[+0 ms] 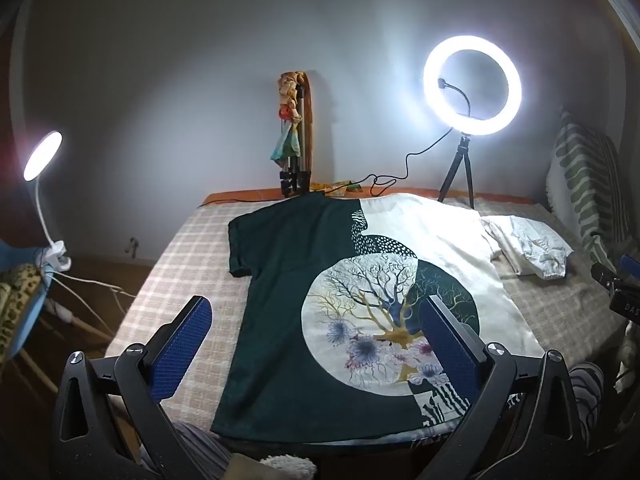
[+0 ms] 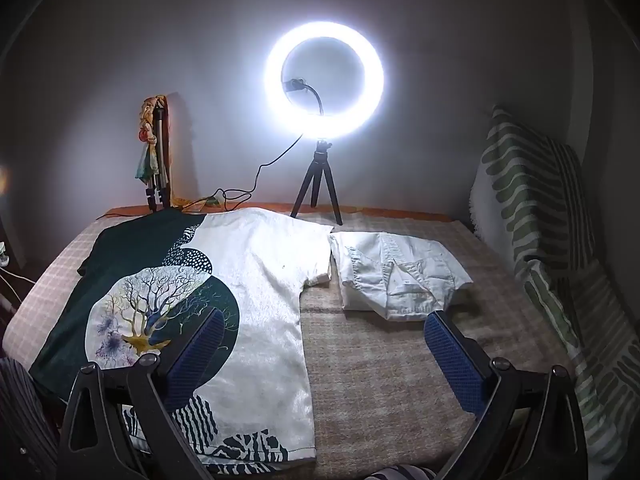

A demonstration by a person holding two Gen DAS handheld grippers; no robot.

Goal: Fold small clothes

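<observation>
**A:** Take me across from the left. What have you got?

**B:** Far left there's a clip lamp (image 1: 42, 156), off the bed. My left tongs (image 1: 316, 320) hang released above the near edge of the bed (image 1: 184, 248), jaws wide, nothing between them. Under them lies the T-shirt (image 1: 288, 280), spread flat and face up: dark green on its left half, cream on its right, with a tree print in a circle in the middle.

**A:** Any fold in it yet?

**B:** None that I can see. The left sleeve sticks out flat, the hem runs along the near edge, the collar points to the far wall. I'd say this one is unstarted.

**A:** And further right?

**B:** My right tongs (image 2: 324, 330) are released too, hovering over the shirt's cream side and the bare bedcover beside it. Just past the shirt's right sleeve sits a white garment (image 2: 400, 276), bunched into a compact bundle. It looks folded, so I'd count it as done, though I can't tell what piece it is.

**A:** So what's left?

**B:** The whole shirt, as I judge it: sleeves in, sides over, then hem up to collar. The ring light (image 2: 324, 80) stands at the far edge, clear of all that.
</observation>
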